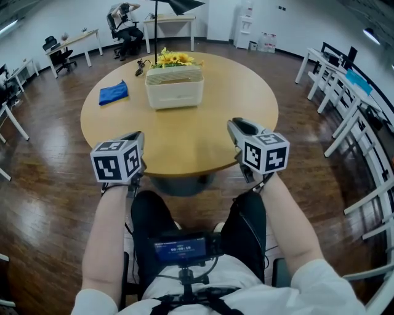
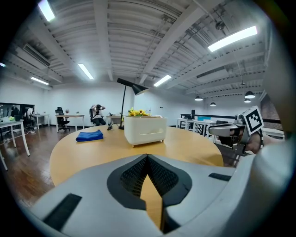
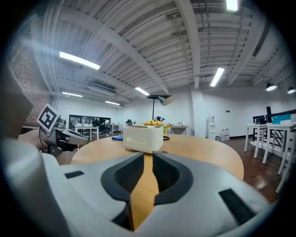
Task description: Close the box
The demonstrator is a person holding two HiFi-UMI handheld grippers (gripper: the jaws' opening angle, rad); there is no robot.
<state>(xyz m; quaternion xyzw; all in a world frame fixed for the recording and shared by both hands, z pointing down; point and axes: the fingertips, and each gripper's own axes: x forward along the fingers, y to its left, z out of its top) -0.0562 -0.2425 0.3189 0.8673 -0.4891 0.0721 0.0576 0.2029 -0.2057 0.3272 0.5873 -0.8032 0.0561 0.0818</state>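
Note:
A white box (image 1: 174, 88) (image 2: 145, 130) (image 3: 142, 138) stands past the middle of the round wooden table (image 1: 203, 135), its top facing up; I cannot tell how its lid stands. Both grippers hover at the table's near edge, well short of the box. My left gripper (image 1: 138, 135) (image 2: 148, 156) sits at the near left, shut, with nothing between its fingers. At the near right my right gripper (image 1: 236, 124) (image 3: 147, 155) is shut too, holding nothing. Each gripper shows in the other's view.
Yellow flowers (image 1: 173, 58) and a black desk lamp (image 1: 177, 5) stand just behind the box. A blue cloth (image 1: 114, 92) lies at the table's left. White desks (image 1: 345, 92) line the right side of the room, and a seated person (image 1: 126, 24) is far back.

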